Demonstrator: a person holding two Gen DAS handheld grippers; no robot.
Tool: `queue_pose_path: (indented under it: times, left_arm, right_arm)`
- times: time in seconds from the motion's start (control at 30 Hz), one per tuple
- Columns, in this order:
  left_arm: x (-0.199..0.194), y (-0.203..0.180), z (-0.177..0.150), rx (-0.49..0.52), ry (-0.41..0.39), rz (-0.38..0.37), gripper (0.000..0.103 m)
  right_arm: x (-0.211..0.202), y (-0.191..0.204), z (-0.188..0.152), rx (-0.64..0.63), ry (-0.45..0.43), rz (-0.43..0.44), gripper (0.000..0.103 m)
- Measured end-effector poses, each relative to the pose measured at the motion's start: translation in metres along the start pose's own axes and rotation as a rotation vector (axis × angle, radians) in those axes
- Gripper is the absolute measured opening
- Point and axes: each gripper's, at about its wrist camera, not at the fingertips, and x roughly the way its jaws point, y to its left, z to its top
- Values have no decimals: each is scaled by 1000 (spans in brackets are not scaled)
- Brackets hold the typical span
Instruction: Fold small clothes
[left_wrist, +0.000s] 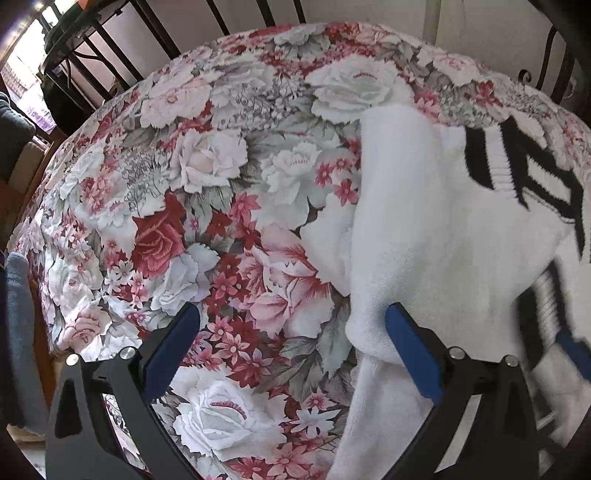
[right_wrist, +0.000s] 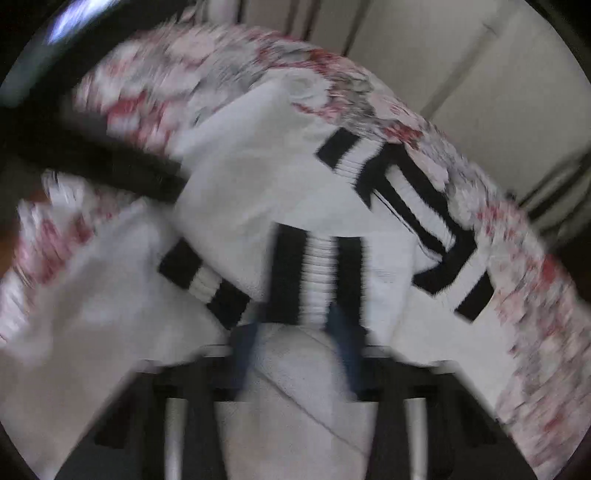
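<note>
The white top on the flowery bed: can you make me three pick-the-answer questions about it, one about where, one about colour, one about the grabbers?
1. In the left wrist view, where does the top lie on the bedspread?
A. right side
B. left side
C. off the bed

2. What colour are the stripes on its cuffs?
A. green
B. black
C. yellow

3. How is the left gripper?
A. shut on the top
B. holding a sock
C. open

Answers: 1 A, the white cloth fills the right half. 2 B, black bands flank white ribbing. 3 C, its blue fingers stand wide apart.
</note>
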Motion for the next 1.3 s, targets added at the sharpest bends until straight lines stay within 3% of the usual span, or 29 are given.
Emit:
queue_pose_path:
  times: [0.07,0.13,0.3,0.4,0.5,0.57,0.6,0.63,0.7,0.77,0.87,0.93,1.07,1.1,1.13,1.3]
  left_arm:
    - [2,-2,-1,2,2,11,98]
    - [2,-3,-1,6,0,22,98]
    - [-4,-13,-3,13,-2,28,98]
    - [-6,-20,-3,29,-7,26,98]
    - [-5,-25,-3,43,-7,38,98]
    - [-3,-27,-3,48,-5,41,98]
    - [-3,-28,-4,48,-4,41,98]
    - [-3,-27,-4,49,-4,40,98]
    - [-4,-26,-5,49,-3,35,98]
    - [-5,-25,-5,50,5,29,98]
    - [-4,-19,-6,56,7,22,98]
    - [-6,-13,-7,49,8,3,98]
    - [-10,-3,-5,28,-5,-4,98]
    - [-10,-1,-3,19,-4,-3,98]
    - [-8,1,-2,8,2,-6,98]
    - [-4,3,1,-25,24,-12,98]
  right_arm:
    - [-5,-30,1,196,-2,155,9]
    - [-11,-62,-4,356,-12,244,4]
    - [-18,-121,-29,634,-27,308,0]
    - [-12,-148,-49,762,9,292,0]
    - [-2,-167,-72,869,31,338,5]
    - [-3,-165,-70,860,4,360,8]
    - [-7,-157,-60,811,-11,361,21]
    - [-13,-145,-51,734,-31,346,44]
    - [-25,-104,-25,489,-74,223,64]
    - [-24,-61,-13,244,-81,58,64]
    - [-6,-19,-8,43,-79,-87,59]
    - [7,-18,-2,45,-56,-100,44]
    - [27,-30,2,126,-34,-76,42]
    - [26,-29,3,131,-41,-77,26]
    - [20,-36,2,166,-52,-73,0]
    - [-3,-110,-18,557,-78,90,0]
